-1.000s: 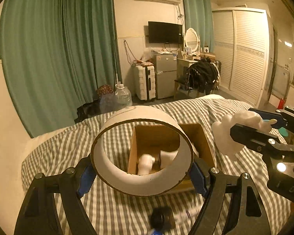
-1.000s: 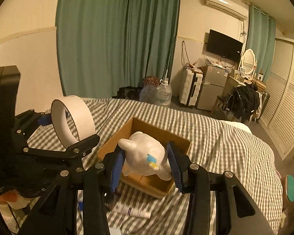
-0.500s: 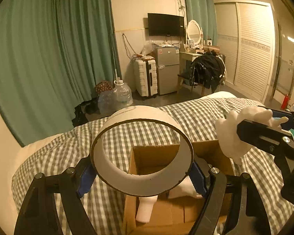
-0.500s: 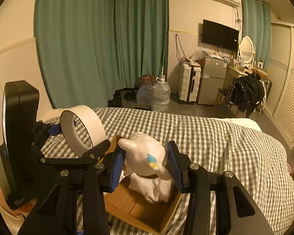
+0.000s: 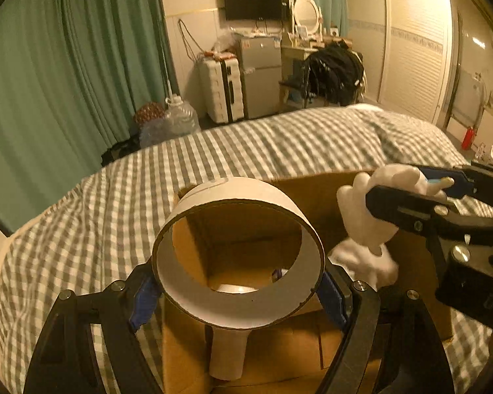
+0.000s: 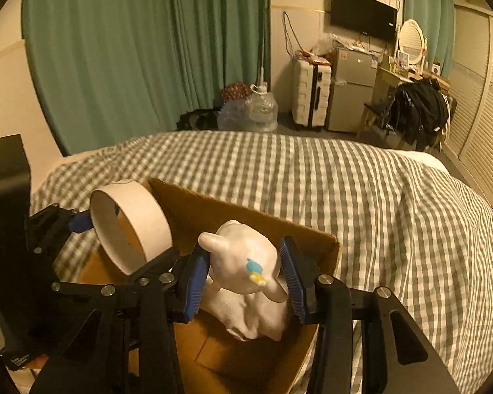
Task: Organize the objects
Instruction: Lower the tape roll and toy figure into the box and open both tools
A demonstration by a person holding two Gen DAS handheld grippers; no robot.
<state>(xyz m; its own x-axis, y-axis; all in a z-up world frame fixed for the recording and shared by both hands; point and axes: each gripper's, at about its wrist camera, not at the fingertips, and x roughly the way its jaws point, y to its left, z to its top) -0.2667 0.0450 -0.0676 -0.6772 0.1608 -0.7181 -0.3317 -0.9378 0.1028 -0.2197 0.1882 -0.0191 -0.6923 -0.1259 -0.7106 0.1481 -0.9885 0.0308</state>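
My left gripper (image 5: pixel 238 290) is shut on a wide white cardboard ring (image 5: pixel 243 312) and holds it over the open cardboard box (image 5: pixel 312 193) on the bed. The ring also shows in the right wrist view (image 6: pixel 148 216). My right gripper (image 6: pixel 246 277) is shut on a white toy figure (image 6: pixel 243 259) with a blue and yellow mark, held over the same box (image 6: pixel 233 210). The figure also shows in the left wrist view (image 5: pixel 374 203). Inside the box lie another white figure (image 6: pixel 256 318) and a white tube (image 5: pixel 226 354).
The box sits on a bed with a grey-and-white checked cover (image 6: pixel 361 180). Green curtains (image 6: pixel 131 49), a white suitcase (image 6: pixel 310 90), a small fridge (image 6: pixel 351 85) and a chair with dark clothes (image 6: pixel 417 111) stand beyond the bed.
Both grippers have moved forward and down over the box with their objects still held. The box now fills the lower part of both views.
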